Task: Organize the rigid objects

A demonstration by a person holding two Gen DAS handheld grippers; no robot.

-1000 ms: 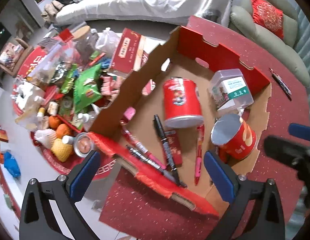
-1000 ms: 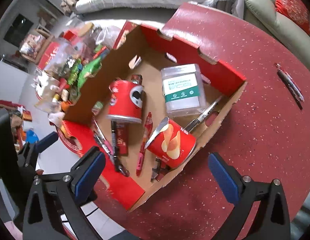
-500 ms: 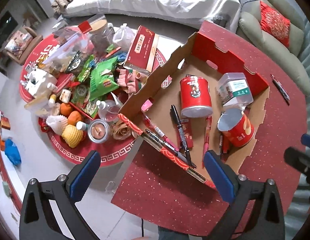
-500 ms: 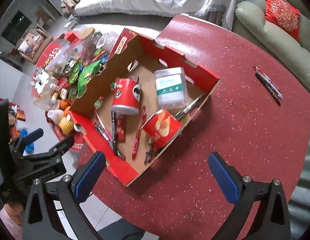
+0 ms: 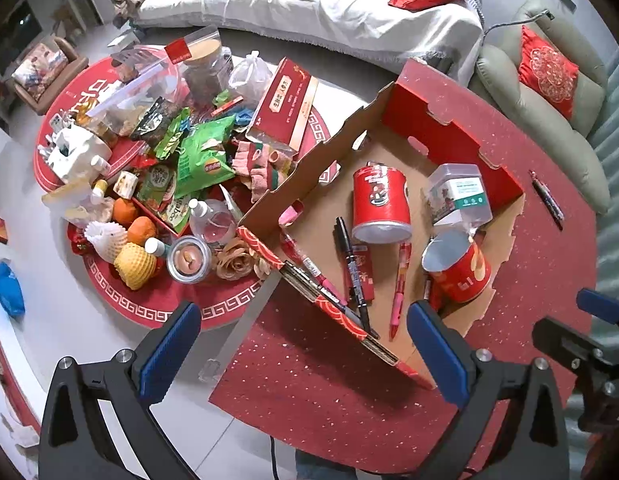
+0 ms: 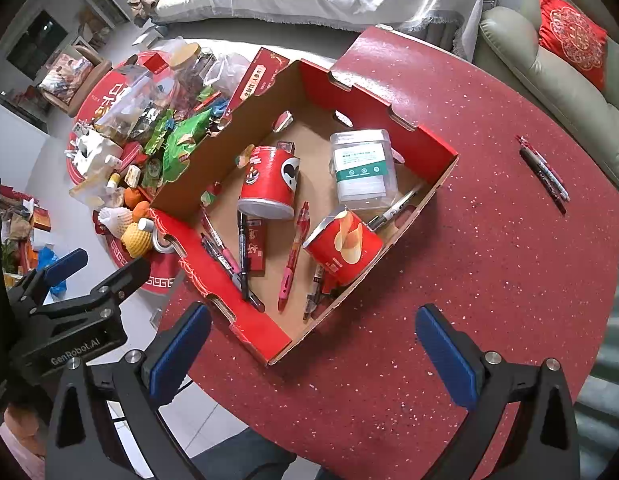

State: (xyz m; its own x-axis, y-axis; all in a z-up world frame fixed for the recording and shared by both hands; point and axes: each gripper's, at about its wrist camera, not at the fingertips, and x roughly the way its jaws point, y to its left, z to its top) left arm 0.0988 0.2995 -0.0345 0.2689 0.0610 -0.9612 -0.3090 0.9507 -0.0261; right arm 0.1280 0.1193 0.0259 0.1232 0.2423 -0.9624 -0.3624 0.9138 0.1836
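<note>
Both blue-padded grippers, left (image 5: 303, 354) and right (image 6: 313, 354), hang spread wide and empty above the red speckled table (image 6: 489, 280), near the red cardboard box (image 6: 425, 142) of cans and pens.

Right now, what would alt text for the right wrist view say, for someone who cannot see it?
An open red cardboard box sits on a red speckled table, holding two red snack cans, a clear plastic container and several pens. More pens lie loose on the table, and the right gripper hovers with open, empty jaws.
</note>
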